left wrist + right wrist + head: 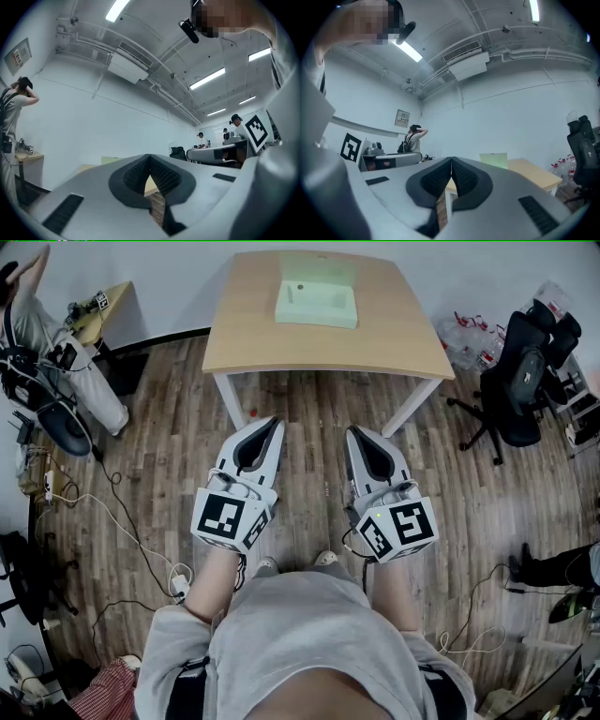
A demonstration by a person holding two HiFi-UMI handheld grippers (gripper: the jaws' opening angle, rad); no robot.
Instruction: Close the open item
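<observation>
A pale green box with its lid raised at the back stands open on the wooden table at the far end of the room. Its lid shows as a green panel in the right gripper view and as a thin green strip in the left gripper view. My left gripper and right gripper hover side by side over the wood floor, well short of the table. Both are shut with nothing between their tips. In the left gripper view the left gripper has its tips meeting, and the right gripper looks the same in its own view.
A black office chair stands right of the table with bottles on the floor beside it. A person stands at the left by a small desk. Cables trail over the floor at left and lower right.
</observation>
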